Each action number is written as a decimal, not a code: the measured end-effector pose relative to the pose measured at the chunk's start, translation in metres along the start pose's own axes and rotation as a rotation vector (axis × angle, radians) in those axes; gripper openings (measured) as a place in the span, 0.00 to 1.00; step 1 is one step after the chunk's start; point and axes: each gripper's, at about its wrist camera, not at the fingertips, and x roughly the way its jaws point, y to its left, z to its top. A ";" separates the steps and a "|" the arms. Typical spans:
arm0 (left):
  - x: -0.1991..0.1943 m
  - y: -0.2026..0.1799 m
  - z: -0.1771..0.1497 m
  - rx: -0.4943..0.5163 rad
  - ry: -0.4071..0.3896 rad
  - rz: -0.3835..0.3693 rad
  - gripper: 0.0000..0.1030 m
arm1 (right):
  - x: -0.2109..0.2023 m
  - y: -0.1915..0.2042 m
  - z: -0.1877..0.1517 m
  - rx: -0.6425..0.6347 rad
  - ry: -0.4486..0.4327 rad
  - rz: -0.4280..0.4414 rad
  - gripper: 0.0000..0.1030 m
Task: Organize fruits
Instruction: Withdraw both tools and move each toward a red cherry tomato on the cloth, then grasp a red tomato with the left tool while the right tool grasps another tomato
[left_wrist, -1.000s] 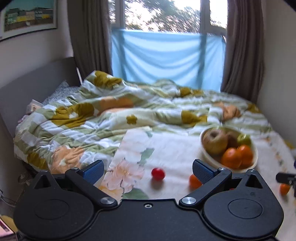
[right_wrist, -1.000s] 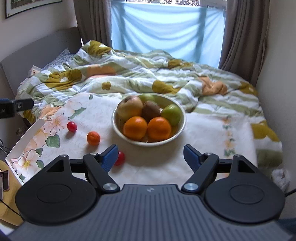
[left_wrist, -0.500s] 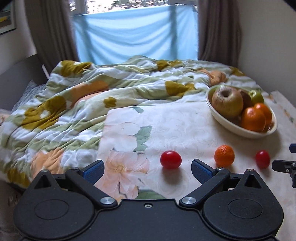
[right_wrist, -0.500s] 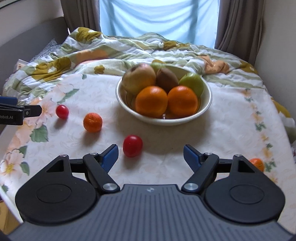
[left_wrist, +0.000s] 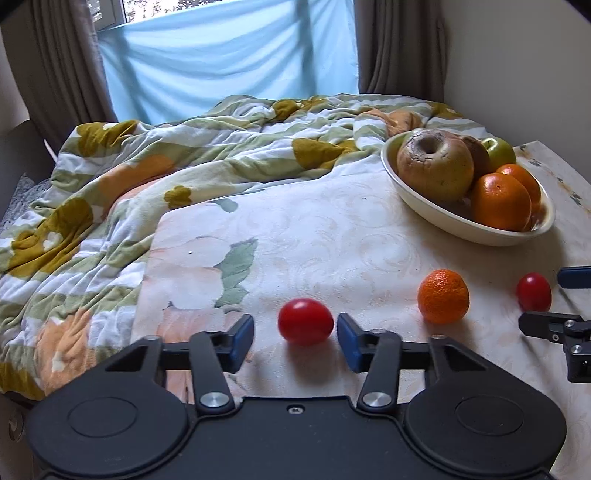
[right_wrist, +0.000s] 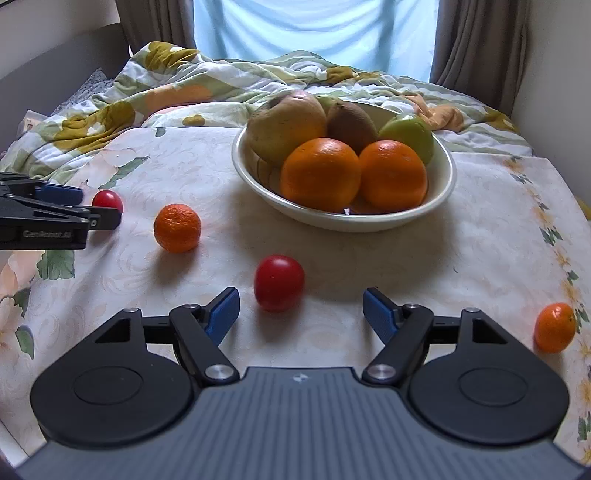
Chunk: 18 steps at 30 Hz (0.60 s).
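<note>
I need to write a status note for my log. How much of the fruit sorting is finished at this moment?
Done: the bowl already holds two oranges, apples and a brown fruit. In hand: nothing is gripped yet; the open left gripper straddles one red tomato, and the open right gripper faces another tomato. Left: both tomatoes, the mandarin between them and a second mandarin at the right edge lie loose on the cloth.

The left wrist view sits low over the near left of the cloth (left_wrist: 332, 236), facing far along its fingers, close to a red fruit (left_wrist: 306, 321), with the bowl (left_wrist: 461, 221) off to its far right. The right wrist view looks from the near middle, also low and facing far, with the bowl (right_wrist: 343, 218) straight ahead. Both share the bowl, a mandarin (left_wrist: 443, 296) (right_wrist: 177, 228) and two red fruits, and each catches the other gripper at its edge.
</note>
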 end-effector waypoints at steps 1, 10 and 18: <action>0.002 0.000 0.000 0.000 0.004 -0.008 0.37 | 0.001 0.001 0.001 -0.004 -0.001 0.001 0.85; 0.000 -0.004 -0.002 0.014 0.011 0.003 0.36 | 0.010 0.009 0.005 -0.035 0.002 0.013 0.74; -0.005 -0.003 -0.007 -0.029 0.029 0.004 0.36 | 0.014 0.019 0.011 -0.099 -0.010 0.025 0.60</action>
